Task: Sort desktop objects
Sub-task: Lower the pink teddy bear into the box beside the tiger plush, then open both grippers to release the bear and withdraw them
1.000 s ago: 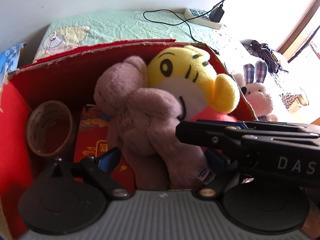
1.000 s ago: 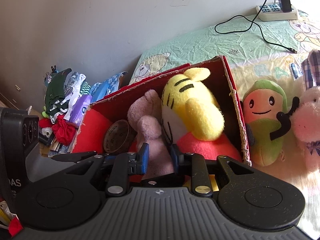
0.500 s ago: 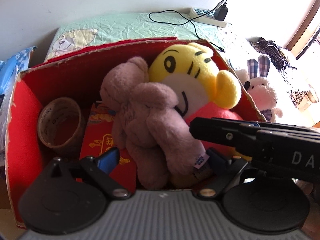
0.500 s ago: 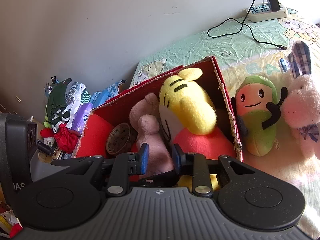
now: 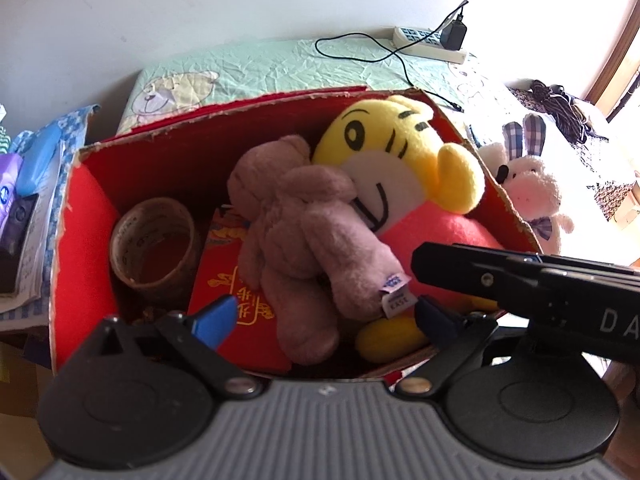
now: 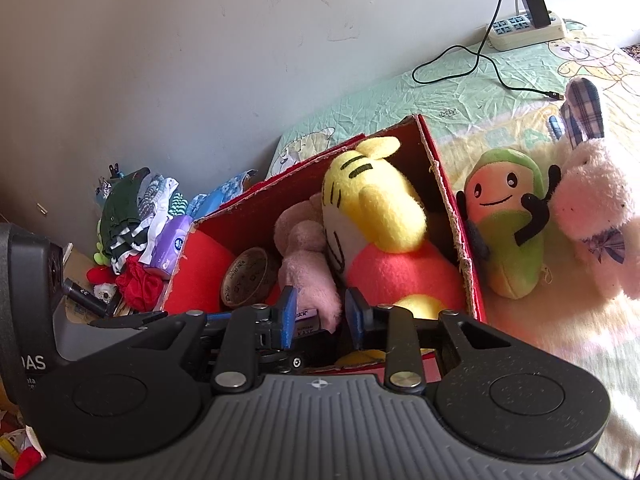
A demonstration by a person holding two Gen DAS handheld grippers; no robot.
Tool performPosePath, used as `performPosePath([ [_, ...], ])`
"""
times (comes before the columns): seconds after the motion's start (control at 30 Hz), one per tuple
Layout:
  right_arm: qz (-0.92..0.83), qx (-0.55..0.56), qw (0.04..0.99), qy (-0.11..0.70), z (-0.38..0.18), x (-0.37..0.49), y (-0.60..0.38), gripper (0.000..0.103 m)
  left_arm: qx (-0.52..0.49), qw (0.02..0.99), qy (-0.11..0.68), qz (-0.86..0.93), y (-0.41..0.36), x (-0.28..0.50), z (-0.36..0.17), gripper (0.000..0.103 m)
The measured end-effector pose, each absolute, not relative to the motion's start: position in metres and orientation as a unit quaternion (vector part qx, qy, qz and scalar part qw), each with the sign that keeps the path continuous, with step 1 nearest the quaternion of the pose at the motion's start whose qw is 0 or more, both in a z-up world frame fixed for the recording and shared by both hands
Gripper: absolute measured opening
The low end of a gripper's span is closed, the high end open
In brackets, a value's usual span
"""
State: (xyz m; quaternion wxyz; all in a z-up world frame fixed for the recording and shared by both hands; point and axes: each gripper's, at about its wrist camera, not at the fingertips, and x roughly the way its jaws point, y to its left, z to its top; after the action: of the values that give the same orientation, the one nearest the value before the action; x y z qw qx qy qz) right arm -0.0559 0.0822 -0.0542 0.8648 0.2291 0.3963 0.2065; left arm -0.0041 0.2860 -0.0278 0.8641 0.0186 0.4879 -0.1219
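A red cardboard box (image 5: 280,108) (image 6: 448,196) stands on the bed. In it lie a mauve plush bear (image 5: 304,236) (image 6: 308,264), a yellow tiger plush (image 5: 396,160) (image 6: 372,200) in red clothes, a roll of tape (image 5: 154,240) (image 6: 244,276) and a red packet (image 5: 236,304). My left gripper (image 5: 324,318) hovers wide open above the box's near edge, holding nothing. Just to its right, my right gripper (image 6: 320,316) is open by a narrower gap, with the bear's leg and tag seen beyond its fingers. Each gripper's black body shows in the other's view.
To the right of the box, a green and orange plush (image 6: 504,220) and a pink rabbit plush (image 6: 592,208) (image 5: 532,188) lie on the bed. A power strip (image 6: 524,32) with a black cable sits by the wall. Clothes and tissue packs (image 6: 140,224) are heaped left of the box.
Both grippers have drawn back and up from the box, so more of it and the bed shows. The toys in the box have not moved.
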Motion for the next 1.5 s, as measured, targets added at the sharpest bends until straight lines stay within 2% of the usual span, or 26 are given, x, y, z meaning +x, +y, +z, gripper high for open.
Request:
performPosePath([
  [0.7,0.277,0.248,0.854,0.364,-0.040,-0.074,0.029,0.032,0.042,0.897,0.434,-0.077,0.262,-0.043,0.016,0.099],
  [1.17,0.272,0.287,0.848,0.352,-0.046,-0.073,-0.091,0.033,0.034,0.907,0.404,-0.115,0.158,-0.048,0.035,0.098],
  [1.5,0.242,0.305,0.843,0.373,-0.067,-0.052,-0.172,0.034,0.013,0.892,0.422,-0.164,0.070,-0.035,0.011,0.097],
])
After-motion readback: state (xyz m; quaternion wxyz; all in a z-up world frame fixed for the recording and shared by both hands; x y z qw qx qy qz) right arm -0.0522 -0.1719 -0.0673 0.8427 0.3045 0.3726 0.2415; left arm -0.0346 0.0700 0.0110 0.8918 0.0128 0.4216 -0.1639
